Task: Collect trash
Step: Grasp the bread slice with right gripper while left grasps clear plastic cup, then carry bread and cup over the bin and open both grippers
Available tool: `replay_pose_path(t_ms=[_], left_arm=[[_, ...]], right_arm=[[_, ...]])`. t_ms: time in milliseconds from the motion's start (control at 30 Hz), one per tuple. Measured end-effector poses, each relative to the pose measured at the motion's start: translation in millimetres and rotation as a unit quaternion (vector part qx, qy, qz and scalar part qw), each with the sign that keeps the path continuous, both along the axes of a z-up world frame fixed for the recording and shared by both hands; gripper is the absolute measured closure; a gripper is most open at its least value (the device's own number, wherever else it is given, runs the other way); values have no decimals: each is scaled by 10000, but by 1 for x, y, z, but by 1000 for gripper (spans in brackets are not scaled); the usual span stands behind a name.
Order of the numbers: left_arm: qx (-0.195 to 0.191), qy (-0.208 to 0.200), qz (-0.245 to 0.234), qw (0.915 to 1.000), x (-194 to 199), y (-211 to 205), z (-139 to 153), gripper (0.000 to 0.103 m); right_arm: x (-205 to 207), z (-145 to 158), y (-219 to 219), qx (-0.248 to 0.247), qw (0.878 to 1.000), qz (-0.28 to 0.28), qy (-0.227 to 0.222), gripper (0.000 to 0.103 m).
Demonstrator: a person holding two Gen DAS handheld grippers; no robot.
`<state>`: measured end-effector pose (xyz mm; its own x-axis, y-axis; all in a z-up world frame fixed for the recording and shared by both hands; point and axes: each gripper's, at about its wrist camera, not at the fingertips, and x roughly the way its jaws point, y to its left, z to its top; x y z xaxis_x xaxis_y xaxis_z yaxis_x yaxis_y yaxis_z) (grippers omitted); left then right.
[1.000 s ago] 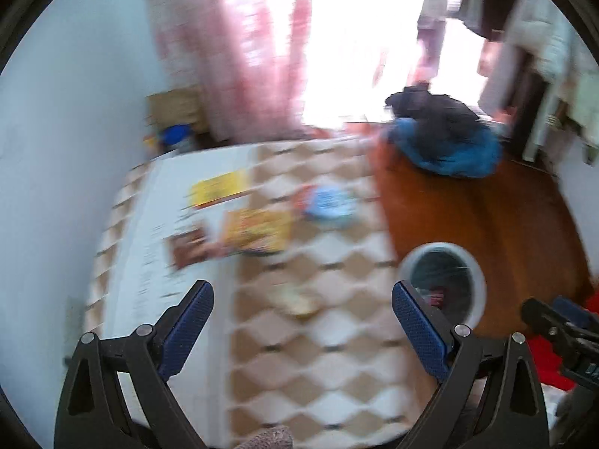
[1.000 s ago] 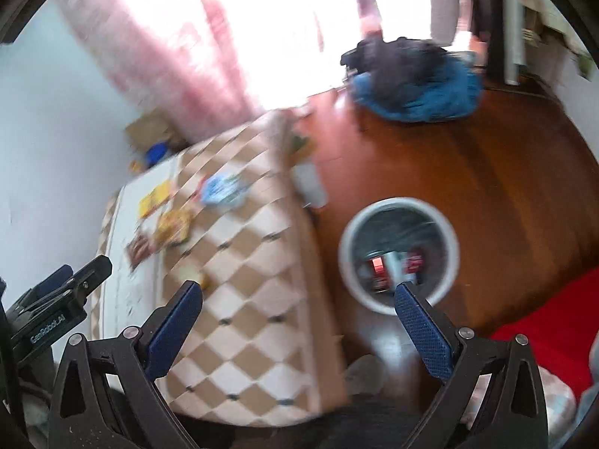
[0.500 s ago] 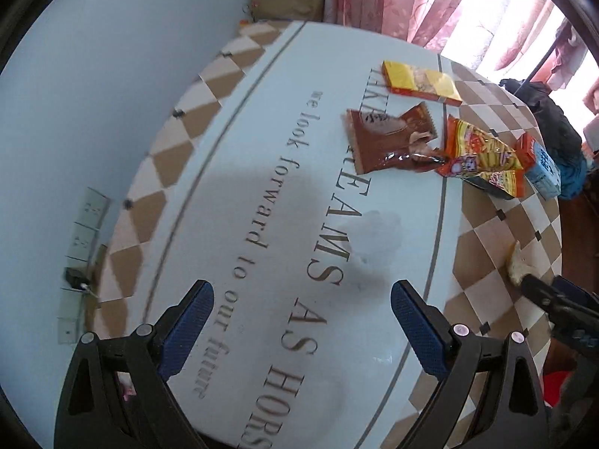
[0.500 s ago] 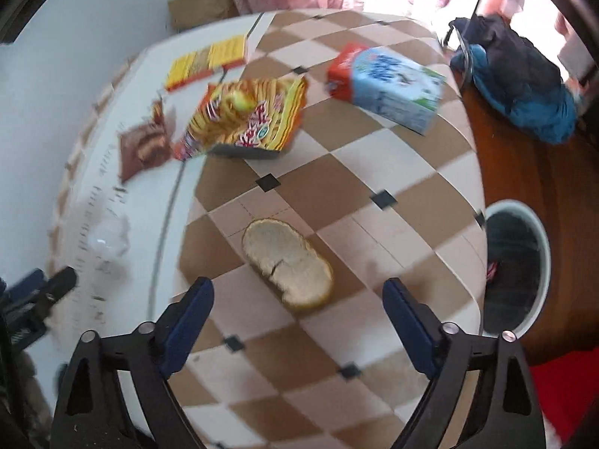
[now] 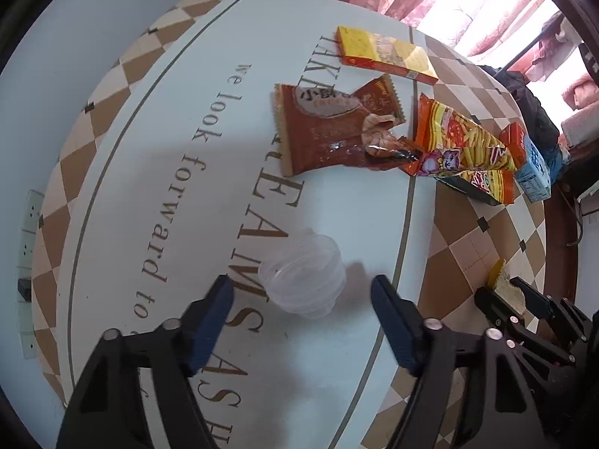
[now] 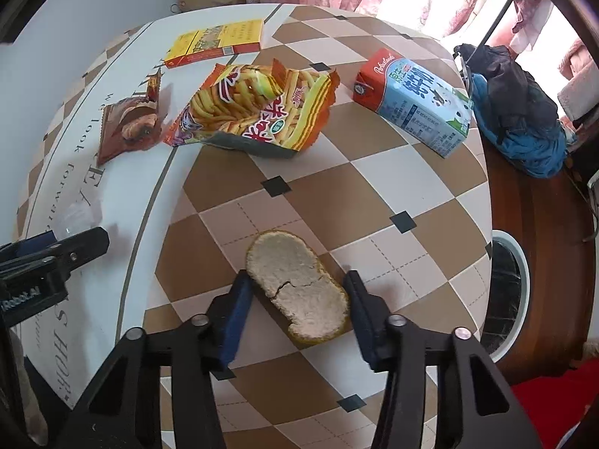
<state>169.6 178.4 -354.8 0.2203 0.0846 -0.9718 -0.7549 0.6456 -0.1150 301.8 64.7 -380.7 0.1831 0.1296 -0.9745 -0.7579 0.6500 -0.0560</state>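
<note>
A clear plastic cup [image 5: 303,277] lies on its side on the white tablecloth [image 5: 157,172], between the spread fingers of my left gripper [image 5: 301,292], which is open and not touching it. A bread slice [image 6: 295,284] lies flat on the checkered part of the cloth. My right gripper [image 6: 297,280] has a pad against each side of it. In the left wrist view the right gripper [image 5: 505,293] shows at the right with the bread slice [image 5: 503,286] between its tips. The white-rimmed bin [image 6: 524,280] stands on the floor past the table's right edge.
Farther back on the table lie a yellow box [image 6: 217,43], a brown wrapper [image 6: 127,127], an opened fries snack bag [image 6: 258,112] and a milk carton [image 6: 415,101]. A blue and black bundle [image 6: 516,112] sits on the wooden floor. A wall runs along the left.
Both grippers came down from high above the room to the tabletop. Both jaws have narrowed: the left now frames the cup, and the right has closed onto the bread.
</note>
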Motion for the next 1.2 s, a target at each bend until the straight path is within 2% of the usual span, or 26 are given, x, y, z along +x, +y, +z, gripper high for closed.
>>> replay_pose_path(t_ms=[33, 100, 133, 200, 333, 533, 700, 967, 1200], left_arm=[[55, 15, -17, 10000, 0, -2, 1, 50], [77, 20, -26, 10000, 3, -2, -1, 58], [94, 13, -24, 10000, 2, -2, 0, 66], [152, 33, -15, 9999, 1, -3, 0, 71], [409, 79, -67, 9991, -1, -7, 8, 71], [843, 51, -167, 9963, -3, -19, 31, 72], [1103, -64, -265, 9935, -7, -29, 50, 72], [1375, -559, -495, 9877, -12, -53, 102, 72], [1729, -1126, -825, 9750, -2, -93, 166, 72]], right_arm=[[-1, 0, 1, -4, 10000, 12, -8, 55], [-2, 2, 3, -12, 10000, 27, -30, 58], [-3, 2, 4, -23, 10000, 40, -56, 59], [-2, 3, 3, -26, 9999, 66, -105, 61], [-1, 9, 1, 58, 10000, 36, -57, 68], [-5, 19, -8, 196, 9998, 15, -42, 71], [-8, 40, -22, 485, 9988, -91, 3, 71], [-15, 101, -50, 1131, 9933, -202, -109, 72], [-8, 162, -86, 1735, 9836, -364, -344, 72]])
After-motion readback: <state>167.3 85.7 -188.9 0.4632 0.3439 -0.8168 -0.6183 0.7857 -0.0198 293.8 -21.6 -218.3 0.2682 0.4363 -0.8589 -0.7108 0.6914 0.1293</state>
